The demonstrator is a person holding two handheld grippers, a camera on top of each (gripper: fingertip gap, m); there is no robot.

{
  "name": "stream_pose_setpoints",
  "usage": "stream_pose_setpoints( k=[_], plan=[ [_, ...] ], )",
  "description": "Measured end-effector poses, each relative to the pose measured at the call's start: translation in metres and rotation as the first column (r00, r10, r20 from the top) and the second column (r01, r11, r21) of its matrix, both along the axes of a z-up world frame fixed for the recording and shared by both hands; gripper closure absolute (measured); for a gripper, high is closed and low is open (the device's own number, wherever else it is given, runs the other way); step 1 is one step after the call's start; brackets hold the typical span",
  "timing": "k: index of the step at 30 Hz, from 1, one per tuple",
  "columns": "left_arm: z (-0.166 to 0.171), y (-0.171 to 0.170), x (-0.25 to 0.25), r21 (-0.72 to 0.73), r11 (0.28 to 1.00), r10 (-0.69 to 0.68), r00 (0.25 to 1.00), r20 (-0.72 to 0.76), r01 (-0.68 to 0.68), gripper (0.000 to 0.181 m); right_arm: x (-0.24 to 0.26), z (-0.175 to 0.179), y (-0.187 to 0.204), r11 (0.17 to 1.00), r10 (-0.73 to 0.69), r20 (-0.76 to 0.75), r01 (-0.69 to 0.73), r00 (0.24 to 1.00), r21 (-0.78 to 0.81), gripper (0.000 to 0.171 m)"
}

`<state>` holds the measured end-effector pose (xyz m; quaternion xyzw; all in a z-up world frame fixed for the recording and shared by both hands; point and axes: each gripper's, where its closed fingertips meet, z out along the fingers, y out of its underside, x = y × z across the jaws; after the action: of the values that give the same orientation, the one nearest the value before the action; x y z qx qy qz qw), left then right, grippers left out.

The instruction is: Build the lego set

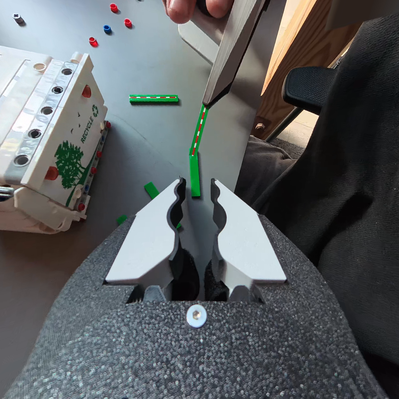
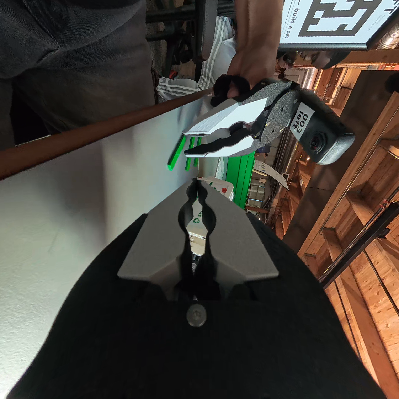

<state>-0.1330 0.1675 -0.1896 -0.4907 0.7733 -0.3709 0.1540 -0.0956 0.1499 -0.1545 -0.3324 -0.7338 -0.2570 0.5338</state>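
While you pinch: right gripper point(image 1: 207, 103) clamped on striped green strip point(image 1: 199, 129).
Left gripper point(image 1: 196, 183): jaws apart, empty.
Next: seat strip on white truck body point(image 1: 64, 133), I'd guess.

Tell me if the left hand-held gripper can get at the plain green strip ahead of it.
Probably yes: the left hand-held gripper is open, the plain green strip lies just past its tips, nothing between.

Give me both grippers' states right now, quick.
Left gripper: open, holding nothing.
Right gripper: shut on the striped green strip, pinching its top end.
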Motion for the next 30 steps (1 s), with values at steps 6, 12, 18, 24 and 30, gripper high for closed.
stream_pose_setpoints(
  k=[6, 12, 18, 24, 30],
  plan=[
    [-0.005, 0.004, -0.005, 0.029, 0.998, 0.047, 0.999, 0.013, -0.047, 0.175, -0.003, 0.000, 0.000, 1.000, 0.006, -0.011, -0.006, 1.000, -0.002, 0.171],
    [-0.005, 0.003, -0.006, 0.057, 0.998, 0.023, 0.998, 0.067, -0.027, 0.174, -0.017, -0.012, -0.002, 0.996, 0.069, -0.007, -0.069, 0.998, -0.049, 0.171],
    [-0.005, -0.003, -0.013, 0.017, 0.999, -0.042, 0.998, 0.048, 0.041, 0.175, -0.020, -0.019, 0.002, 0.993, 0.104, -0.048, -0.107, 0.993, -0.058, 0.171],
    [-0.006, -0.003, -0.013, 0.014, 0.999, -0.041, 0.998, 0.049, 0.041, 0.175, -0.023, -0.018, 0.000, 0.992, 0.118, -0.098, -0.120, 0.988, -0.023, 0.171],
    [-0.006, -0.004, -0.013, 0.013, 0.999, -0.043, 0.998, 0.048, 0.042, 0.174, -0.024, -0.018, 0.001, 0.991, 0.131, -0.116, -0.133, 0.985, -0.014, 0.171]
  ],
)
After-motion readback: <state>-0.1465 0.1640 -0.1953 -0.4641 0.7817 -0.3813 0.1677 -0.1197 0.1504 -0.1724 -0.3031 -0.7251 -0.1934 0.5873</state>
